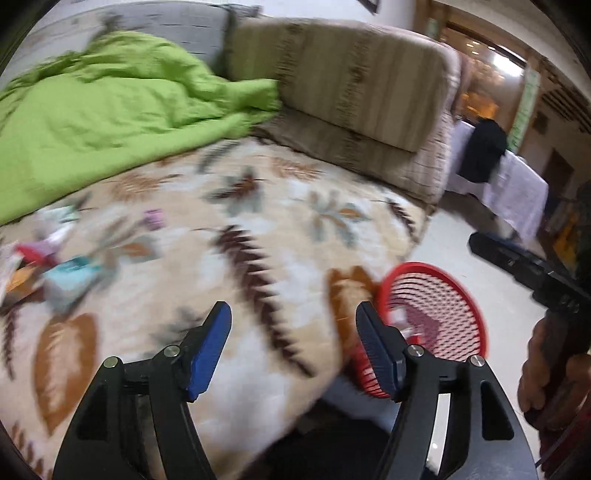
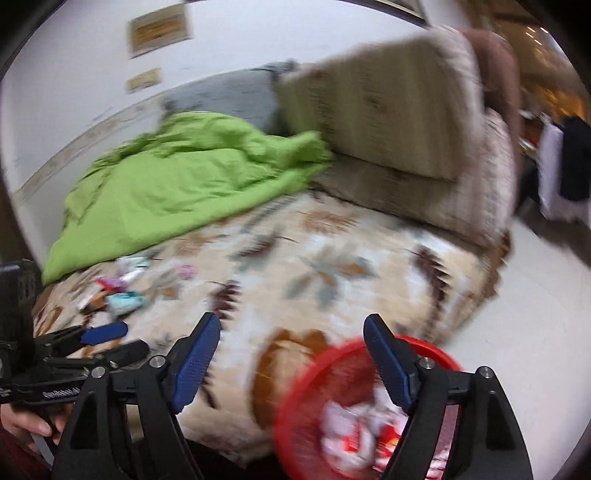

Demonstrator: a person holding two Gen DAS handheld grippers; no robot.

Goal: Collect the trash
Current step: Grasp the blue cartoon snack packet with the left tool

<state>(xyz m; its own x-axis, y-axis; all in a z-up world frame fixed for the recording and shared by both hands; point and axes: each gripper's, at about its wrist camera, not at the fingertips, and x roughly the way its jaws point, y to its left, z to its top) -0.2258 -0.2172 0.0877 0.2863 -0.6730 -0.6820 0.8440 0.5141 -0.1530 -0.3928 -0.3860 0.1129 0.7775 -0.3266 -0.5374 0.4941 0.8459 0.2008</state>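
Home living room: sofa bed with leaf-print blanket (image 2: pixel 332 266), green quilt (image 1: pixel 103 122), striped back cushions (image 1: pixel 343 77), framed pictures (image 2: pixel 159 31) on wall, tiled floor (image 2: pixel 535 295).

Red mesh basket (image 2: pixel 354 402), lime-green quilt (image 1: pixel 110 110), cream leaf-patterned blanket (image 1: pixel 258 229), blue-padded black tongs (image 1: pixel 293 314).

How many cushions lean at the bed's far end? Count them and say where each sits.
2. A gray cushion leans on the wall behind the green blanket; a tan striped cushion stands right of it. The blanket may hide more.
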